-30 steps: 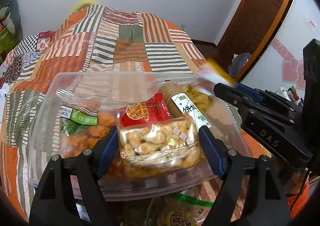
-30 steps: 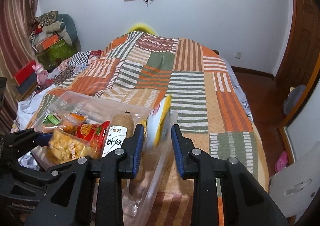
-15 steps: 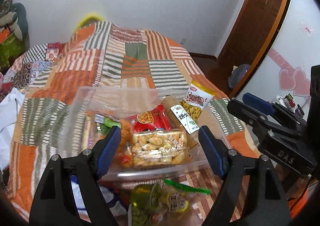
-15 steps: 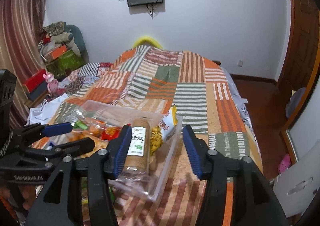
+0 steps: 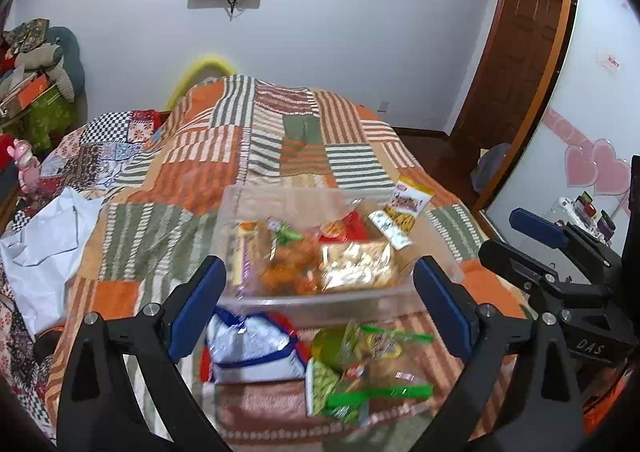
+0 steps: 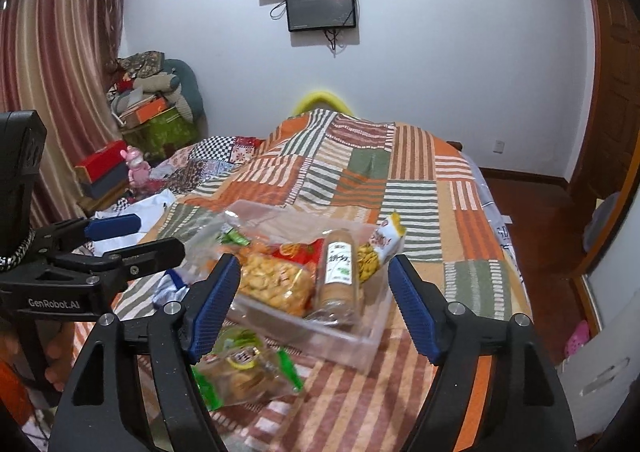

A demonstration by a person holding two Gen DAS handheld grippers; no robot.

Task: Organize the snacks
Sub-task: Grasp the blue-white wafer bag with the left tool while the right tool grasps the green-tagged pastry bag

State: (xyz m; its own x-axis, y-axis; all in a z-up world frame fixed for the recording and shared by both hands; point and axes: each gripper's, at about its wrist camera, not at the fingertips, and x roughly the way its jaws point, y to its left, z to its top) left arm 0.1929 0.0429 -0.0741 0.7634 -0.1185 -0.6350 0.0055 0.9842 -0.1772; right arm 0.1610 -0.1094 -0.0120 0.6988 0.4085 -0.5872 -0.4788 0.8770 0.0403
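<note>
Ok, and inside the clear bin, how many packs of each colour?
Red packet: 1
Orange bag with green label: 1
Clear bag of golden crackers: 1
Brown biscuit roll: 1
Yellow packet: 1
Total: 5 clearly visible; blur may hide more.

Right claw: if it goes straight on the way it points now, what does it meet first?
Probably the tall tan biscuit roll with the white-and-green label, standing in the clear plastic bin. It sits between the open right claw fingers in the right wrist view; depth is uncertain, so the bin's near wall could come first.
</note>
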